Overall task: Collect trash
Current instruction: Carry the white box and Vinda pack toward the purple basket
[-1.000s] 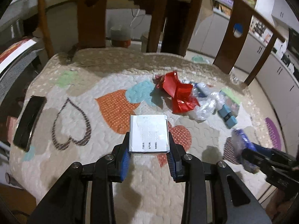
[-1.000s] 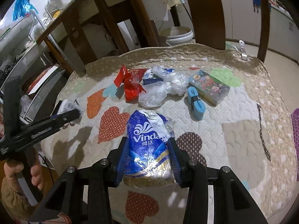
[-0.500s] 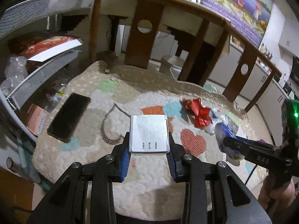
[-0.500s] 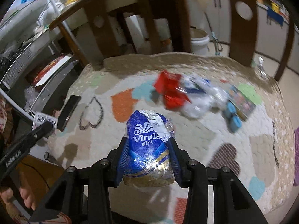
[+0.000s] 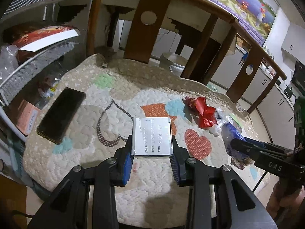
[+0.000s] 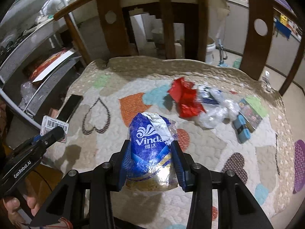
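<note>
1. A wire shelf rack (image 5: pixel 28 66) stands at the far left, beside the quilt-covered seat (image 5: pixel 91 164).
2. A black phone (image 5: pixel 61 117) lies flat on the left part of the quilt.
3. The left gripper (image 5: pixel 152 155) is clamped on a small white box (image 5: pixel 152 137), its blue pads pressing both sides; the box is lifted clear of the quilt. In the right wrist view the box's barcode label (image 6: pixel 55 126) faces that camera.
4. A crumpled red wrapper (image 6: pixel 185 100) lies on the quilt past the orange heart patch (image 6: pixel 131 106).
5. The right gripper (image 6: pixel 151 162) is closed on a blue tissue packet (image 6: pixel 151 147), which bulges between the pads, held above the quilt.
6. Clear plastic wrap (image 6: pixel 217 112) sits just right of the red wrapper, touching it.
7. A light blue band (image 6: pixel 242 130) lies near the plastic, against a small colourful box (image 6: pixel 250 114).
8. Wooden chair backs (image 6: pixel 253 43) rise behind the seat.
</note>
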